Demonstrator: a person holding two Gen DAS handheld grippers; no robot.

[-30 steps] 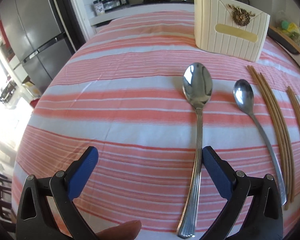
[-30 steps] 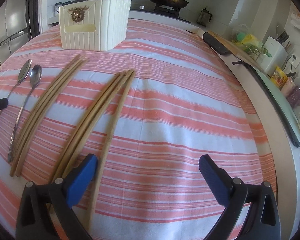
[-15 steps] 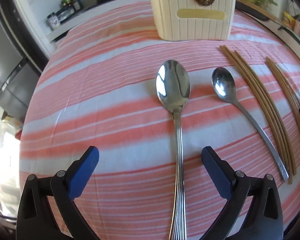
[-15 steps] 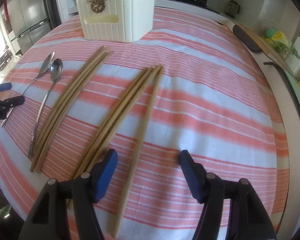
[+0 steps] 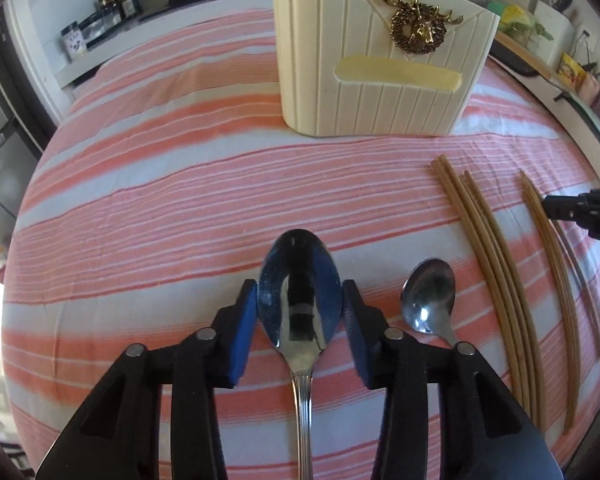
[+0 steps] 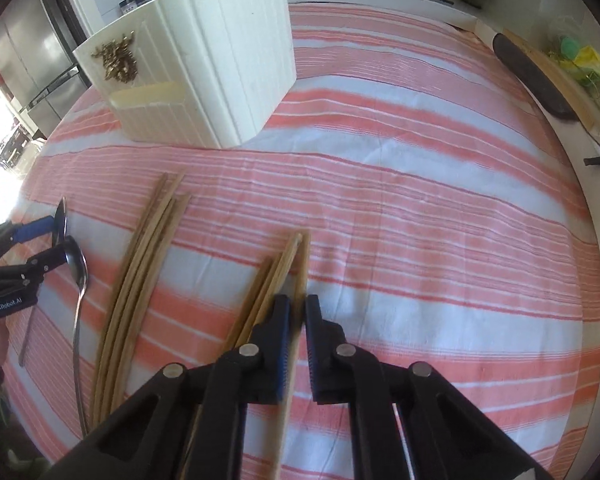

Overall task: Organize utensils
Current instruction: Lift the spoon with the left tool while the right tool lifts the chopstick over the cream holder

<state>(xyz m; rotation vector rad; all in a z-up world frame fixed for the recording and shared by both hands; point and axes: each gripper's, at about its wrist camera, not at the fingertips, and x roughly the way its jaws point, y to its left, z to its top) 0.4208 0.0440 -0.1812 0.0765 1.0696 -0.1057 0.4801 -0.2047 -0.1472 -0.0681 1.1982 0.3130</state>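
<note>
Left gripper — jaws part-way in, having just been closing, with the bowl of the large spoon between the blue pads; the pads sit against the bowl's two edges, so I read this as a grip across the bowl, on or just off the striped tablecloth. Right gripper — jaws just closed nearly together, clenched on one wooden chopstick, the outermost of the right-hand bundle. The small spoon lies just beside the large one; the other bundle of chopsticks lies between the spoons and the right gripper's bundle. The cream ribbed utensil holder stands upright at the far side of the cloth, well apart from both. Handling, as a judgement: the spoon is stiff polished steel, moderately heavy and slippery — a hold across the curved bowl may let it pivot, handle swinging down; the neck or ribbed handle would seat better. The chopstick is light, stiff and thin; held near one end it will likely droop or roll between the pads, and neighbours could drag along.
</note>
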